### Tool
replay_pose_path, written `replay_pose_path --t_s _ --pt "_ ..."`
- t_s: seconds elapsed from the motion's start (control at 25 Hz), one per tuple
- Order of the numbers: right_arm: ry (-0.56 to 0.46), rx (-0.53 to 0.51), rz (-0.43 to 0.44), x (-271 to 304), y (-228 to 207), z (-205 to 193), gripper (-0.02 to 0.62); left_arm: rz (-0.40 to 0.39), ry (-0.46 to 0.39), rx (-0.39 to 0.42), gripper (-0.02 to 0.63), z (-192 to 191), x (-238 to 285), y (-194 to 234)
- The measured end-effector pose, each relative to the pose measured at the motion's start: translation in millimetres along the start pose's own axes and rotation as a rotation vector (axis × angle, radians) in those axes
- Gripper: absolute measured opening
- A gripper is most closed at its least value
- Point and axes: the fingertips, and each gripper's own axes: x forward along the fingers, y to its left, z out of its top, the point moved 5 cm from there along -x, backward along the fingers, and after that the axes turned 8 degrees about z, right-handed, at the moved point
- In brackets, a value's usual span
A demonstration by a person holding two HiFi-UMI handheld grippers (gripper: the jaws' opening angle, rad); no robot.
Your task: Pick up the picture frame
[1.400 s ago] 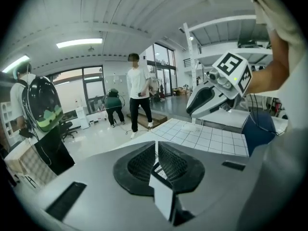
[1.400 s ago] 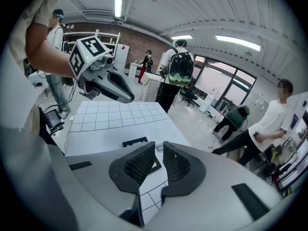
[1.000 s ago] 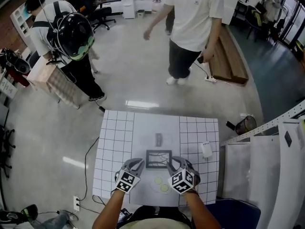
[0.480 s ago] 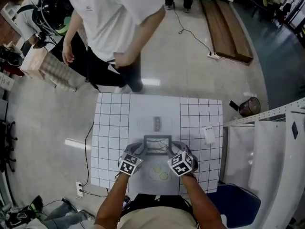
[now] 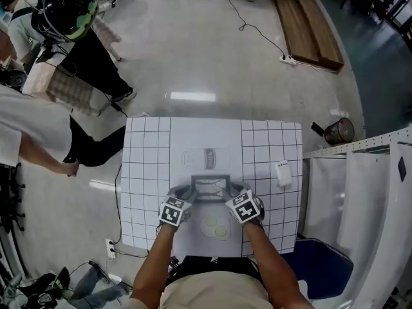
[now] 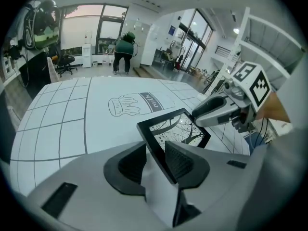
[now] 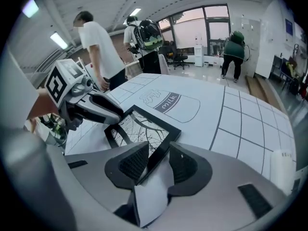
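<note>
A small black picture frame (image 5: 210, 187) with a branch print sits at the middle of the white gridded table (image 5: 145, 172), just on my side of the printed milk bottle (image 5: 207, 158). My left gripper (image 5: 186, 192) is shut on its left side bar, and my right gripper (image 5: 235, 192) is shut on its right side bar. In the left gripper view the frame (image 6: 177, 129) runs between that gripper's (image 6: 157, 160) pads, with the right gripper (image 6: 201, 116) at its far corner. In the right gripper view the frame (image 7: 140, 128) mirrors this, with the left gripper (image 7: 111, 114) opposite. I cannot tell whether the frame is off the table.
A small white device (image 5: 281, 170) lies on the table's right side, and printed green discs (image 5: 216, 228) are near me. A person in a white shirt (image 5: 32, 140) stands off the table's left edge; another with a helmet (image 5: 67, 8) is farther back. White shelving (image 5: 360, 198) flanks the right.
Both grippers were open beside the frame's lower corners and have shut on its side bars. The person in the white shirt walked from behind the table round to its left.
</note>
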Motion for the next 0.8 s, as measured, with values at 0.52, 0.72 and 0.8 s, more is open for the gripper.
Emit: replay_pose_path --t_s 0.52,0.72,0.8 --pt "-0.028 0.126 -0.018 8.2 -11.7 -3.1 0.114 -0.007 -0.013 -0.137 0.115 -6.7 11.7 2.8" --pt "-0.034 0.148 -0.045 6.7 -9.9 -4.4 0.110 0.011 -0.056 -0.193 0.097 -8.6 6.0 1.9" --pt "-0.043 0.147 -0.052 5.9 -9.0 -3.9 0.107 0.022 -0.071 -0.174 0.095 -8.5 5.0 1.0"
